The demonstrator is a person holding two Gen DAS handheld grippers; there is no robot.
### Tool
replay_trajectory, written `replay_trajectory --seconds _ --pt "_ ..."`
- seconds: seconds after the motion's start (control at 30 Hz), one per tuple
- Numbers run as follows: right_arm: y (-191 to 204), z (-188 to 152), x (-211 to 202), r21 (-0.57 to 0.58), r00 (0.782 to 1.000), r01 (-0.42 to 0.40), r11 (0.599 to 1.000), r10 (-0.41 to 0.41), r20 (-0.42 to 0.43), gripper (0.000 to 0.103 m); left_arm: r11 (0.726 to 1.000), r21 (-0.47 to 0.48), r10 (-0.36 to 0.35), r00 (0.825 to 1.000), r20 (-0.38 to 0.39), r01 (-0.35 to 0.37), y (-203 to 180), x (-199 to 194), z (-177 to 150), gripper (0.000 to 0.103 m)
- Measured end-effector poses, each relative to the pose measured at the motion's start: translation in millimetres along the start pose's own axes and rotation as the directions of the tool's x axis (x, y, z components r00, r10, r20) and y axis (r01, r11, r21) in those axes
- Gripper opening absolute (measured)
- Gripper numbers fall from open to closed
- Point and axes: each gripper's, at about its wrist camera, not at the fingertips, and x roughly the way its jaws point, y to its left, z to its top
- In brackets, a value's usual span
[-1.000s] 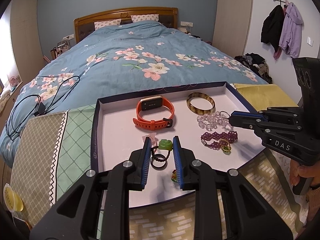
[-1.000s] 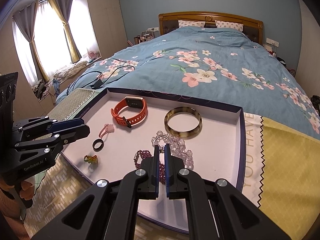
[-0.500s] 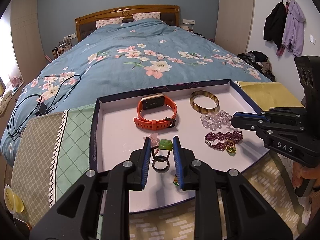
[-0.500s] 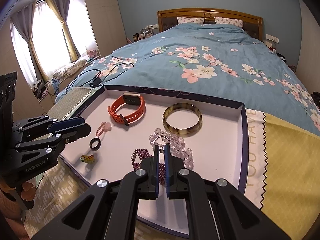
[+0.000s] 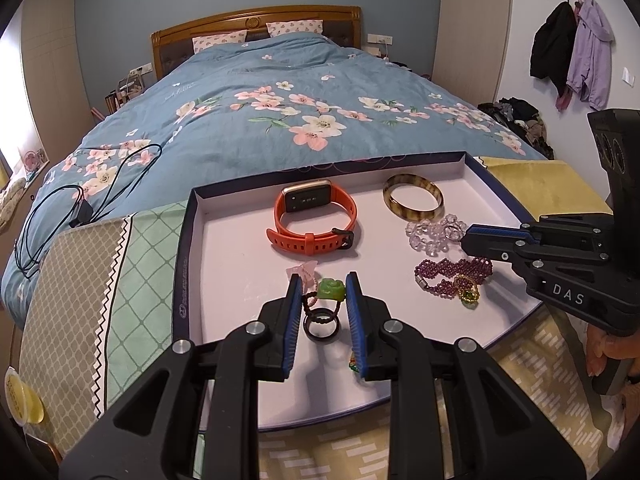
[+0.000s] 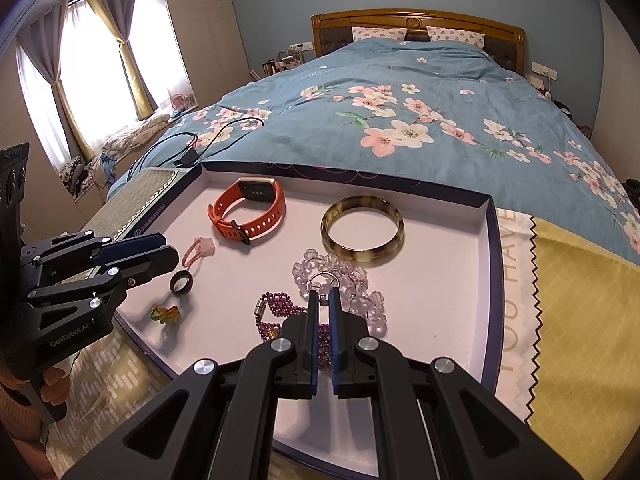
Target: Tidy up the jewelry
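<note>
Inside the shallow navy-rimmed white tray point(image 6: 490, 248), bare floor lies open at the far left corner and along the right side, while the orange silicone watch point(image 6: 250, 216), tortoiseshell bangle point(image 6: 362, 230) and clear bead bracelet point(image 6: 340, 280) crowd the middle.

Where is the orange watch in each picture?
Left wrist view: the orange watch lies near the tray's far wall, just left of the middle.
Right wrist view: the orange watch lies in the tray's far left corner area.
Shared landmark: the brown bangle lies to its right in both.
</note>
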Motion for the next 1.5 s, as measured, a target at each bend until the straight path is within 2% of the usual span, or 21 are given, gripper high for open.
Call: replay_trajectory --seconds 0.6,0.67,0.73,0.8,0.83,0.9,0.93,0.97,1.0,1.03,1.13,1.17,1.2,1.3,1.33,1.5 --pt "-2 -2 5 0.010 1.000 0.006 1.000 -0.006 -0.010 0.005 1.000 -0.026 0.000 0.999 -0.051 -0.001 1 16 -4 0.023" --pt "-2 -3 4 0.013 1.000 0.006 1.000 -0.006 -0.009 0.008 1.000 -0.027 0.002 0.999 -0.049 -0.004 0 16 -5 0.027" --pt "-3 -5 1 0.021 1.000 0.005 1.000 -0.005 -0.002 0.016 1.000 -0.029 0.004 0.999 -0.040 -0.005 0 13 -5 0.035" --pt "-2 -6 -3 0.023 1.000 0.004 1.000 -0.004 0.007 0.019 1.000 -0.029 0.003 1.000 -0.026 -0.004 1 8 -6 0.040" --pt "-2 -7 -7 0.022 1.000 0.007 1.000 -0.008 0.015 0.024 1.000 -0.029 0.005 1.000 -0.020 -0.005 1 5 -7 0.042" --pt "0 -9 -15 0.023 0.999 0.013 1.000 -0.014 0.036 0.035 0.999 -0.036 0.006 1.000 -0.001 -0.006 2 -4 -8 0.053" --pt "0 -10 -20 0.024 0.999 0.015 1.000 -0.016 0.048 0.038 0.999 -0.034 0.008 1.000 0.011 -0.008 2 -9 -8 0.055" --pt "1 -12 -24 0.022 0.998 0.018 1.000 -0.019 0.058 0.038 0.999 -0.031 0.013 1.000 0.020 -0.012 2 -13 -9 0.061" --pt "3 -13 -29 0.023 0.997 0.024 0.999 -0.025 0.070 0.043 0.999 -0.029 0.019 0.999 0.031 -0.018 2 -19 -10 0.074" --pt "4 -15 -34 0.026 0.996 0.027 0.999 -0.029 0.082 0.052 0.999 -0.031 0.028 0.998 0.058 -0.026 2 -28 -13 0.078" --pt "8 -22 -49 0.025 0.991 0.043 0.999 -0.046 0.127 0.065 0.999 -0.025 0.029 0.994 0.104 -0.027 2 -49 -18 0.085" --pt "9 -23 -52 0.024 0.990 0.049 0.999 -0.051 0.135 0.070 0.999 -0.030 0.033 0.992 0.122 -0.029 3 -57 -21 0.096" --pt "11 -26 -58 0.025 0.986 0.057 0.998 -0.060 0.153 0.079 0.999 -0.042 0.041 0.987 0.154 -0.035 4 -67 -25 0.098" --pt "16 -35 -74 0.032 0.972 0.089 0.996 -0.094 0.214 0.088 0.997 -0.061 0.063 0.977 0.205 -0.052 6 -89 -33 0.098" --pt "18 -38 -78 0.032 0.968 0.097 0.995 -0.102 0.228 0.096 0.996 -0.073 0.073 0.972 0.223 -0.058 7 -96 -37 0.098" --pt "31 -59 -104 0.023 0.930 0.165 0.986 -0.164 0.329 0.096 0.990 -0.109 0.115 0.941 0.319 -0.084 6 -132 -54 0.098"
